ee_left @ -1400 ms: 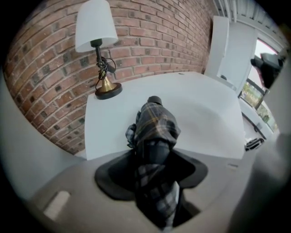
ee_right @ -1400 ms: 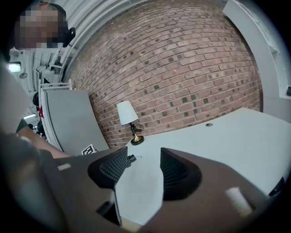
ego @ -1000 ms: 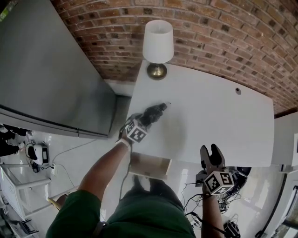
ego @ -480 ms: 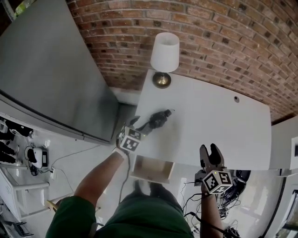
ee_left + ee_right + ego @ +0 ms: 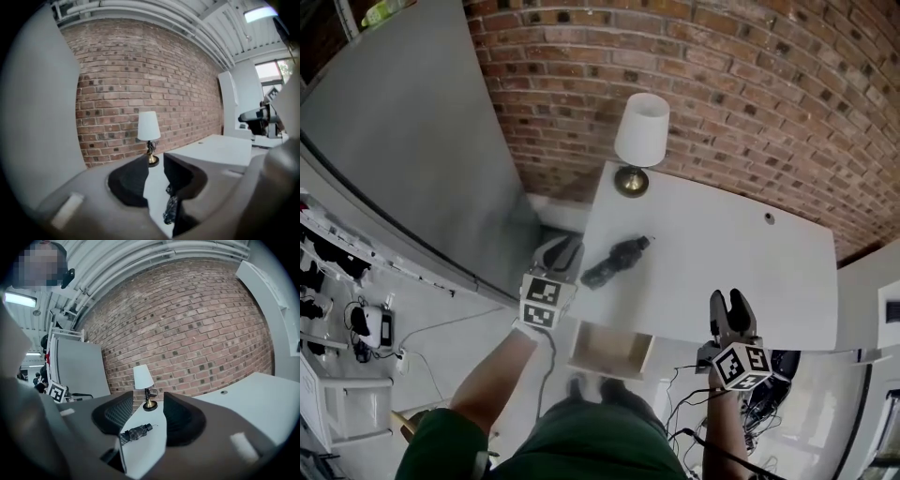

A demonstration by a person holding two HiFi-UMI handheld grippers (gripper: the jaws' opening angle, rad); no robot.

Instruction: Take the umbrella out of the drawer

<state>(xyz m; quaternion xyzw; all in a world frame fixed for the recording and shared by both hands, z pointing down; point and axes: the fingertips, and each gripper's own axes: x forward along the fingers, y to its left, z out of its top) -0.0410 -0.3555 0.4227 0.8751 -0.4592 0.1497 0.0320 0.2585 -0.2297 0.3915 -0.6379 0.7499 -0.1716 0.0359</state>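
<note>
One umbrella (image 5: 616,262) now lies free on the counter (image 5: 722,272), out of the drawer (image 5: 609,352); left gripper (image 5: 562,251) backs off, jaws closing empty; right gripper (image 5: 728,302) jaws wide, narrowing, empty; task apparently complete.

In my left gripper view the umbrella (image 5: 169,212) is mostly hidden behind one jaw, with only a dark scrap showing at six o'clock. In my right gripper view a jaw covers its nine-o'clock end.
</note>
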